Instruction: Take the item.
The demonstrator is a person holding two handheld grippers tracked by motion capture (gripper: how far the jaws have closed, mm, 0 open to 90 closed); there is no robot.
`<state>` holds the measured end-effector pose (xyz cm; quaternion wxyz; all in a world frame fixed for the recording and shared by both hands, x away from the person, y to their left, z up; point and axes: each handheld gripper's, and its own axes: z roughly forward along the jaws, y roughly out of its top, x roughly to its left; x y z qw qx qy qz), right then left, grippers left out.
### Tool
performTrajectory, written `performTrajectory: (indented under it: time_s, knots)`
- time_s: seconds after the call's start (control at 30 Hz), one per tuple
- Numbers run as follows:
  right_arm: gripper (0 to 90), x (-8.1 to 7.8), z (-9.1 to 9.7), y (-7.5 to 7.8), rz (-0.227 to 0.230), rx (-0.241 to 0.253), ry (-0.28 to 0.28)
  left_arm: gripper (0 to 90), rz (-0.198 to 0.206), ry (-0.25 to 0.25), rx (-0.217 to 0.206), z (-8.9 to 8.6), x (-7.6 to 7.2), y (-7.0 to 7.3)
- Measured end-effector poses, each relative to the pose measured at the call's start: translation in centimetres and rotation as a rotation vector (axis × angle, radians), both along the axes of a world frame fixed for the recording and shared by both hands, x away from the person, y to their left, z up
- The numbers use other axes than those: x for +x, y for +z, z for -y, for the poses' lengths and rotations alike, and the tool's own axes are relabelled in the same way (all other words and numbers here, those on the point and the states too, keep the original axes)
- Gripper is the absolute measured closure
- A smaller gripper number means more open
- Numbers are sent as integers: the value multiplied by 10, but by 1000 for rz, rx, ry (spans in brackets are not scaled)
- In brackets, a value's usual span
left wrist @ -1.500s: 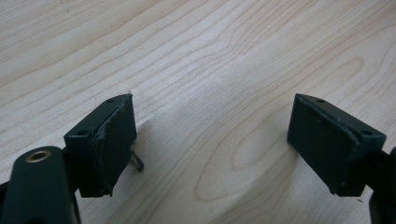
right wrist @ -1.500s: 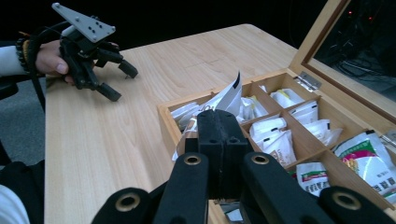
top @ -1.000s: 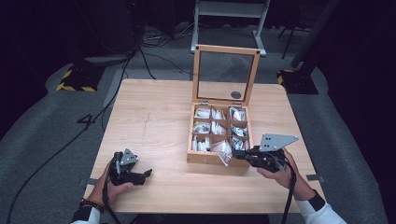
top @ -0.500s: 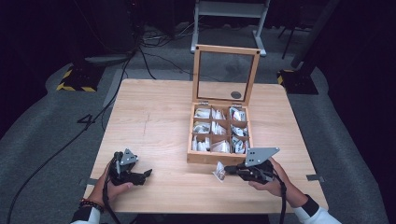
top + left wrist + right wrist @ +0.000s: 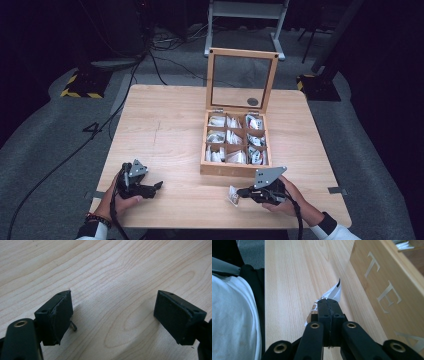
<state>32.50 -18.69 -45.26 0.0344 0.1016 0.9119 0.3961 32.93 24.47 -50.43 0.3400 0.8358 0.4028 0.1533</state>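
Observation:
A wooden tea box [image 5: 234, 170] stands open on the table, its glass lid [image 5: 242, 80] upright and its compartments holding several white packets. My right gripper [image 5: 241, 192] is shut on a small white tea packet [image 5: 232, 195], low over the table just in front of the box. In the right gripper view the packet [image 5: 335, 293] sticks out past the closed right gripper [image 5: 329, 302], with the box's lettered front wall [image 5: 382, 285] to the right. My left gripper [image 5: 157, 186] rests near the front left of the table. Seen from its own camera, the left gripper [image 5: 113, 315] is open over bare wood.
The light wooden table [image 5: 165, 130] has bare room to the left of the box and between the two hands. Its front edge runs close under both grippers. Cables and a metal stand lie on the dark floor beyond the table.
My right gripper has come down from the box's front row, towards the front edge and a little left, carrying the tea packet. The left gripper has stayed where it was.

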Motion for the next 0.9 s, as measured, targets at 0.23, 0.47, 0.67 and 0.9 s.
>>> performTrajectory:
  time_s: [0.23,0.47,0.67,0.9]
  knots:
    - [900,3,-1,-10,-27,-13,2,161,0,0,0,0,0,0]
    - [891,9,-1,-17,-33,-32,-20,161,2,1,0,0,0,0]
    - [867,18,5,-25,-27,-53,-37,161,2,2,-1,0,0,0]
    - [789,18,7,-26,-1,-74,-40,161,3,2,0,0,0,0]
